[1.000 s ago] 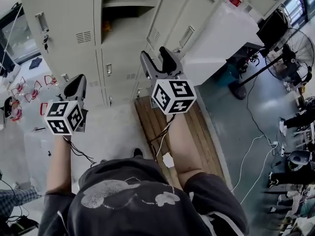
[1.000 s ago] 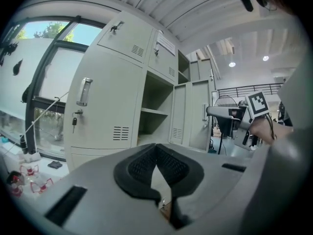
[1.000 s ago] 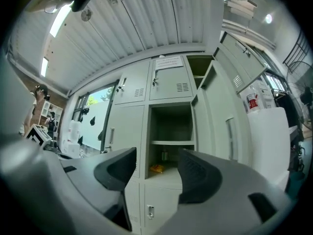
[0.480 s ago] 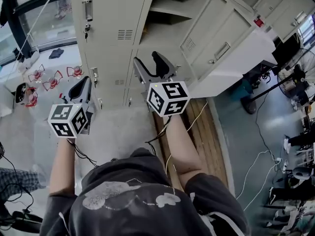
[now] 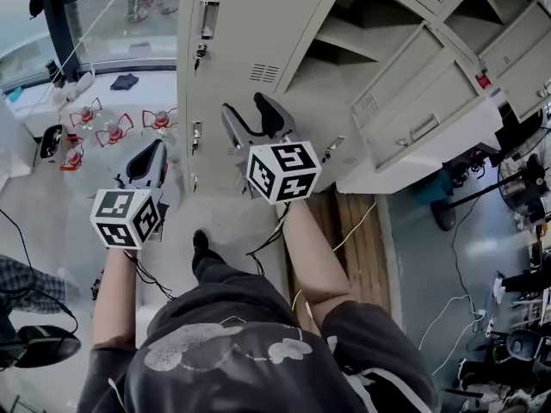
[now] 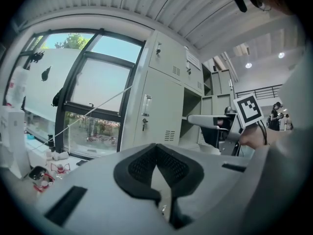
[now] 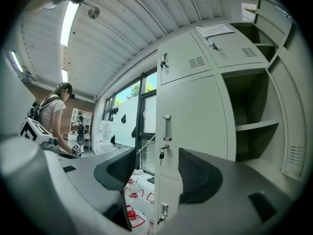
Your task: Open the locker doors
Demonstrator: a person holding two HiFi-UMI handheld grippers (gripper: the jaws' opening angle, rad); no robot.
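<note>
Shut beige locker door (image 5: 250, 24) with key (image 5: 200, 52), neighbouring doors (image 5: 413, 101) swung open

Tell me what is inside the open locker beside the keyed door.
A bare shelf crosses the open locker; nothing shows on it. The compartment's bottom is covered by the right tool, so its floor cannot be seen.

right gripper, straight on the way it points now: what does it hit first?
Probably the closed locker door, near its key under the handle: that spot sits between the open tongs of the right gripper. Nothing shows in the way, though depth is unclear.
</note>
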